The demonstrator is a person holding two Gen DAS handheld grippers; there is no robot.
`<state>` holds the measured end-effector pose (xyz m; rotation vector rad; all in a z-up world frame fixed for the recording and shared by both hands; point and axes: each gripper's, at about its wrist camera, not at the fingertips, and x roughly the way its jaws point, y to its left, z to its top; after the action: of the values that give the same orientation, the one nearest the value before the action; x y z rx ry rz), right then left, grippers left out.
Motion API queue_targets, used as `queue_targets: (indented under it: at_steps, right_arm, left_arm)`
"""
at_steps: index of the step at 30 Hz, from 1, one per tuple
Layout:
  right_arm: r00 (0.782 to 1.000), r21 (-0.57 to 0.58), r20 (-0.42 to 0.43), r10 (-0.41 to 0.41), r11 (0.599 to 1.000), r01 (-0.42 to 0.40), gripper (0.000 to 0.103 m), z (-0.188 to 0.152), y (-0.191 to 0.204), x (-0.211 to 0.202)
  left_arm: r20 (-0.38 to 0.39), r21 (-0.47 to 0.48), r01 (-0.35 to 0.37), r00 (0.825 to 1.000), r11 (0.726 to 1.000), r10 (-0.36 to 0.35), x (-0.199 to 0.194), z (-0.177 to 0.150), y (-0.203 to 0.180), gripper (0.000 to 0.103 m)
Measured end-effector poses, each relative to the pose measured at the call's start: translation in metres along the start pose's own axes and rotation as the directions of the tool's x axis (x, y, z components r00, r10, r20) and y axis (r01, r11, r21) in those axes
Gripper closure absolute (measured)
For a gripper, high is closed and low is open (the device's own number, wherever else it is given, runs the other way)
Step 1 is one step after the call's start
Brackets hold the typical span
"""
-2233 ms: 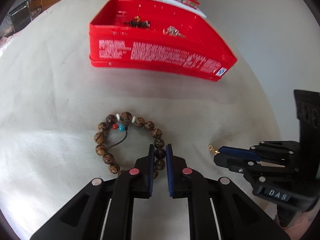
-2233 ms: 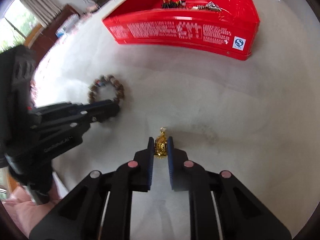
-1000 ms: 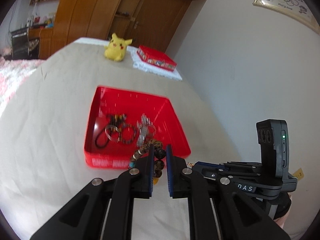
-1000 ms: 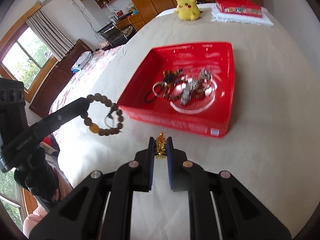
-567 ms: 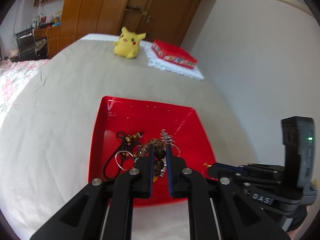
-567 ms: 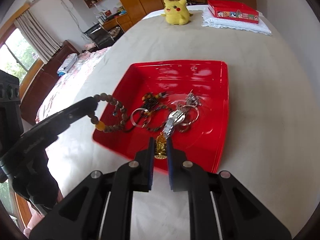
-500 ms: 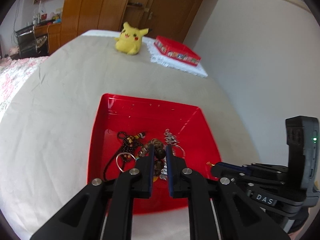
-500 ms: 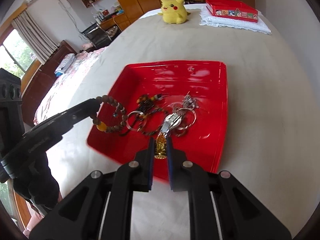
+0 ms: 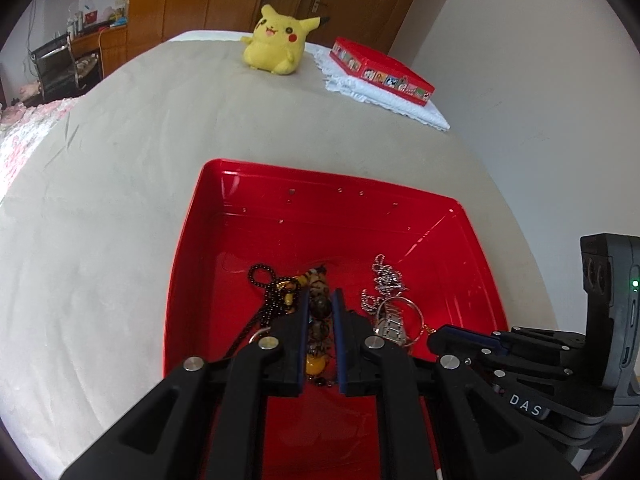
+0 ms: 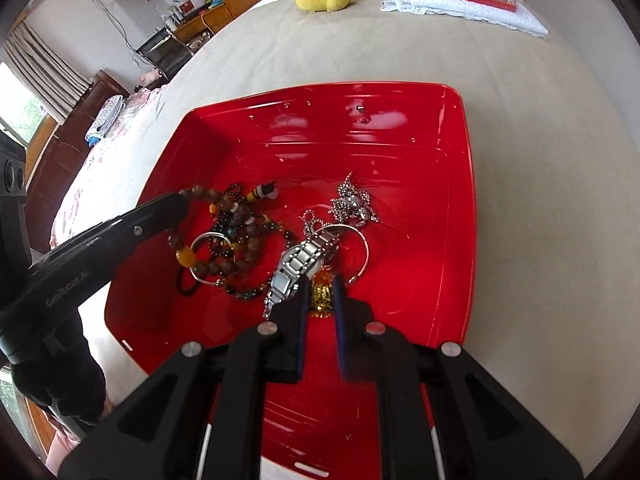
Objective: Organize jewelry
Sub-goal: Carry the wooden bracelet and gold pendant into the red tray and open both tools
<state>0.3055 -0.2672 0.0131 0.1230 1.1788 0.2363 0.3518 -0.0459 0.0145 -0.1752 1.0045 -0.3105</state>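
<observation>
Your surface (image 9: 120,168): a beige-covered bed. Red tray (image 10: 460,184) sits at centre, holding a silver watch (image 10: 296,264), chains and bead strings. At 12 o'clock beyond it: yellow plush (image 9: 276,44); at 1 o'clock, a red tin (image 9: 380,72) on white lace cloth (image 9: 404,106). Room: wooden wardrobes behind, white wall at 3 o'clock, curtained window at 9 o'clock.

Your left gripper (image 9: 320,308) has its fingers clamped on the wooden bead bracelet (image 10: 208,236), over the tray. Your right gripper (image 10: 320,292) pinches the gold pendant (image 10: 322,290), also above the tray.
</observation>
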Motion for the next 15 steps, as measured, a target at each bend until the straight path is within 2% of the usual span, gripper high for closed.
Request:
queue_targets:
  at_steps: [3, 4, 5, 7, 10, 13, 15]
  right_arm:
    - [1.000, -0.013, -0.010, -0.015, 1.000, 0.015, 0.091, -0.002, 0.002, 0.003]
    - [1.000, -0.017, -0.012, -0.014, 1.000, 0.014, 0.089, -0.003, 0.003, 0.003]
    - [1.000, -0.020, -0.013, -0.009, 1.000, 0.009, 0.087, -0.004, 0.003, 0.001]
    - [1.000, -0.015, -0.005, -0.004, 1.000, 0.004, 0.083, -0.006, 0.003, -0.004]
    - [1.000, -0.003, 0.014, 0.003, 1.000, -0.003, 0.083, -0.010, 0.001, -0.013]
    - [0.999, 0.006, 0.033, 0.005, 1.000, -0.005, 0.083, -0.015, -0.001, -0.023]
    - [0.999, 0.008, 0.053, -0.001, 1.000, 0.000, 0.077, -0.020, -0.002, -0.031]
  left_arm:
    - [-0.035, -0.007, 0.011, 0.999, 1.000, -0.012, 0.003, -0.002, 0.000, 0.092]
    - [-0.044, -0.010, 0.014, 0.999, 1.000, -0.014, 0.003, -0.003, 0.000, 0.086]
    - [-0.050, -0.011, 0.017, 0.999, 1.000, -0.018, 0.002, -0.003, 0.000, 0.076]
    - [-0.044, -0.008, 0.019, 0.999, 1.000, -0.019, -0.004, -0.005, -0.002, 0.069]
    - [-0.025, 0.009, 0.020, 0.999, 1.000, -0.019, -0.016, -0.009, -0.006, 0.068]
    - [-0.005, 0.022, 0.005, 1.000, 1.000, -0.005, -0.027, -0.014, -0.011, 0.062]
    - [0.020, 0.036, -0.024, 1.000, 0.999, 0.023, -0.036, -0.019, -0.014, 0.060]
